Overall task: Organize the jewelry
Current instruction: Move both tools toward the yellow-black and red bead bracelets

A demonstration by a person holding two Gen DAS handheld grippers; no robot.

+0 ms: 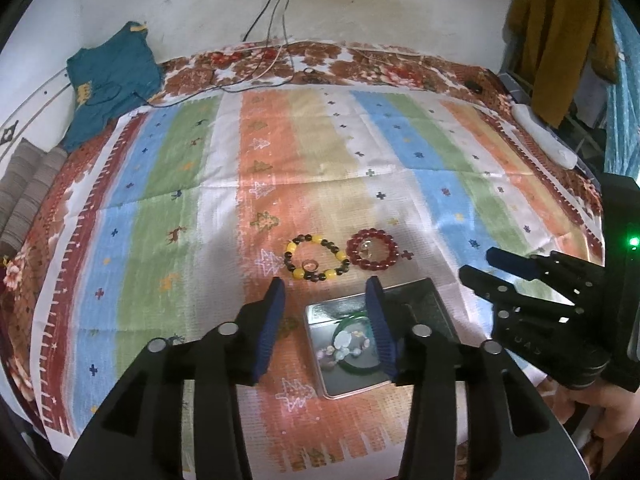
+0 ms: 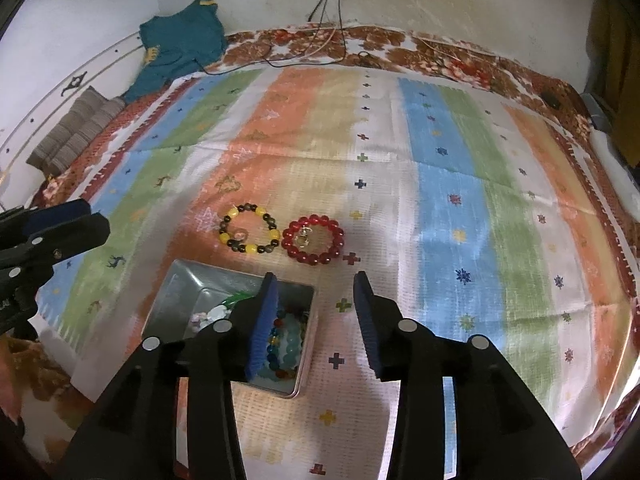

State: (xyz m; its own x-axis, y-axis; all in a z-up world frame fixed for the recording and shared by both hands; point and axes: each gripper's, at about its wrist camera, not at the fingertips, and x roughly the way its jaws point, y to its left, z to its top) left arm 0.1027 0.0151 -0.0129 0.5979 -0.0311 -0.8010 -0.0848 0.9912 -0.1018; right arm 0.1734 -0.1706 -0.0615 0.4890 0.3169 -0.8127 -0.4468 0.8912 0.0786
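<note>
A yellow and dark bead bracelet [image 1: 316, 258] [image 2: 249, 229] lies on the striped cloth with a small ring [image 1: 310, 266] inside it. A red bead bracelet [image 1: 372, 249] [image 2: 313, 239] lies to its right with a small gold charm [image 2: 303, 239] inside. An open metal tin [image 1: 326, 376] [image 2: 176, 300] in front of them holds several bead bracelets and a green bangle. My left gripper [image 1: 326, 286] is open and empty above the tin. My right gripper [image 2: 315, 282] is open and empty, just right of the tin; it shows in the left wrist view [image 1: 476, 264].
The striped cloth [image 1: 180, 168] covers a bed with a floral sheet. A teal shirt [image 1: 112, 76] and cables [image 1: 272, 40] lie at the far edge by the wall. A folded grey cloth [image 2: 76, 132] lies far left. A mustard garment [image 1: 560, 32] hangs at right.
</note>
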